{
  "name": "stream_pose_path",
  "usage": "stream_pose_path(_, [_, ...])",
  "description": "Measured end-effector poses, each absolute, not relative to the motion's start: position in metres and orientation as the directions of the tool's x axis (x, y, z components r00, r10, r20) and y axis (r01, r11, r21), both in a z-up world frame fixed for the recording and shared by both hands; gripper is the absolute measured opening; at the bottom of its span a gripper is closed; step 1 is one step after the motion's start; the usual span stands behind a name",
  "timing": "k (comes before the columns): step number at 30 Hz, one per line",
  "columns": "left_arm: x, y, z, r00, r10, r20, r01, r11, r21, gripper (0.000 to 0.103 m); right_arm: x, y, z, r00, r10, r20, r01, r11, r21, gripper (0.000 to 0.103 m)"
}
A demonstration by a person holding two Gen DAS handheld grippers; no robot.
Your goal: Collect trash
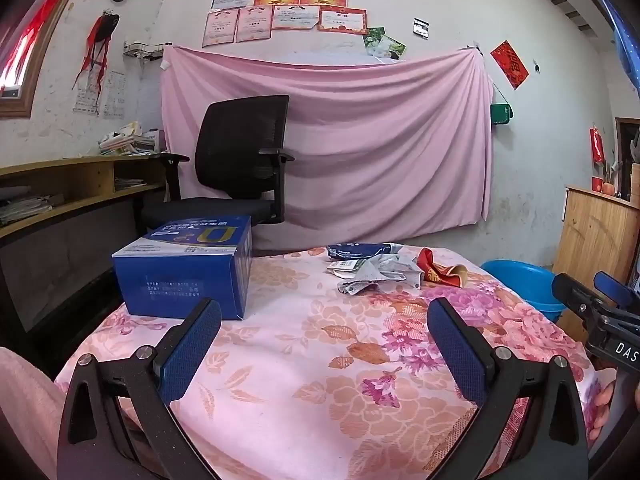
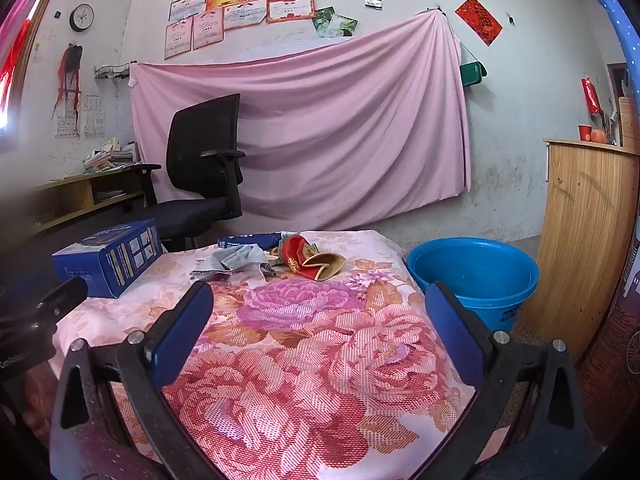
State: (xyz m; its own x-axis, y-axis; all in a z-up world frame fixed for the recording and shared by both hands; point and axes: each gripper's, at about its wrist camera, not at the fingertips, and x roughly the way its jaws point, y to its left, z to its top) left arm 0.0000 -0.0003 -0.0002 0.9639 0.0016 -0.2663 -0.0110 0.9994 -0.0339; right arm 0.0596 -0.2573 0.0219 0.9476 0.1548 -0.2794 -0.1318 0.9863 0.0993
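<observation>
A pile of trash lies at the far side of the floral table cloth (image 1: pixel 304 344) (image 2: pixel 304 340): a crumpled grey wrapper (image 1: pixel 378 274) (image 2: pixel 230 261), a blue packet (image 1: pixel 352 250) (image 2: pixel 250 239) and a red and gold paper envelope (image 1: pixel 438 270) (image 2: pixel 310 262). A blue carton (image 1: pixel 186 268) (image 2: pixel 110 258) stands at the table's left. My left gripper (image 1: pixel 324 316) is open over the near table, nothing between its blue pads. My right gripper (image 2: pixel 320 304) is open too, short of the pile; it also shows at the left wrist view's right edge (image 1: pixel 592 292).
A blue plastic basin (image 2: pixel 474 276) (image 1: pixel 520 280) sits on the floor right of the table. A black office chair (image 1: pixel 240 168) (image 2: pixel 204 168) stands behind the table, before a pink sheet on the wall. A wooden cabinet (image 2: pixel 588 232) is at right, a low shelf (image 1: pixel 72 188) at left.
</observation>
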Motion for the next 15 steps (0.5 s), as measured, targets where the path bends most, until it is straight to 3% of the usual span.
stream_pose_path(15, [-0.0053, 0.0018, 0.0028, 0.965, 0.003, -0.260, -0.013, 0.999, -0.035, 0.101, 0.0600, -0.2572, 0.0220, 0.948, 0.153, -0.280, -0.130, 0.986, 0.101, 0.103])
